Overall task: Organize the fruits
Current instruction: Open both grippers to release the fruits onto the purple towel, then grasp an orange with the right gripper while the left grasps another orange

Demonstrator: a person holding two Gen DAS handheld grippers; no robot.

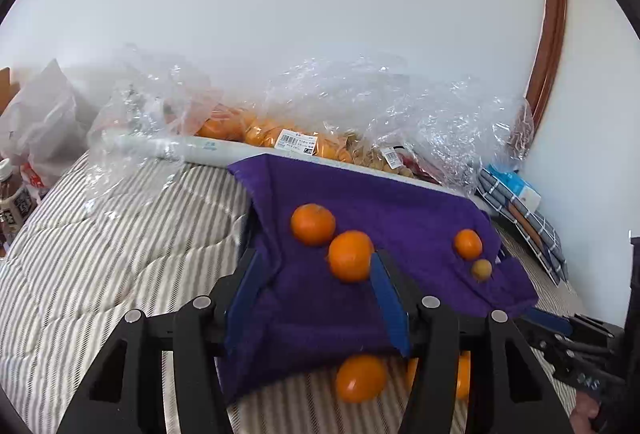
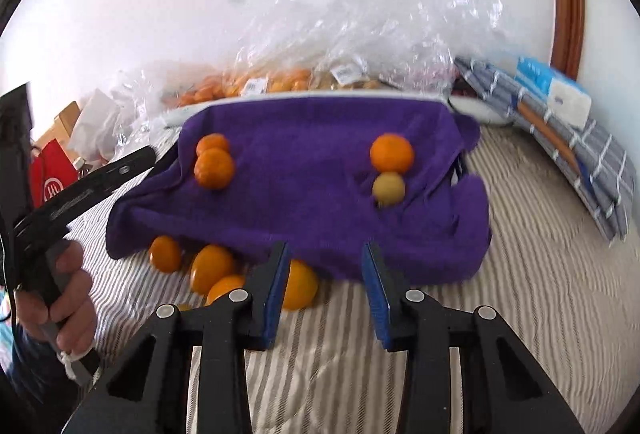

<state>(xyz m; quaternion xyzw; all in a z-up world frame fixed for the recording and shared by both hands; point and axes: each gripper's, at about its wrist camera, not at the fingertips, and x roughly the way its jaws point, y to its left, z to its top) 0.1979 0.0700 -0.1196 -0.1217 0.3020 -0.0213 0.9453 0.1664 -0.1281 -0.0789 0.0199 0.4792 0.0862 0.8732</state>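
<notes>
Now both grippers are open and hold nothing: left gripper [image 1: 316,298], right gripper [image 2: 326,290]. Oranges [image 2: 214,168] sit on the purple towel [image 2: 304,170], mid-frame, probably so they don't roll; more oranges [image 2: 210,268] lie lower left.

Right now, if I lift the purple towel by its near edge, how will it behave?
The purple towel is draped and creased, so it will probably sag rather than lift flat. The oranges and the small yellow fruit resting on it are round, so they would likely roll off.
</notes>
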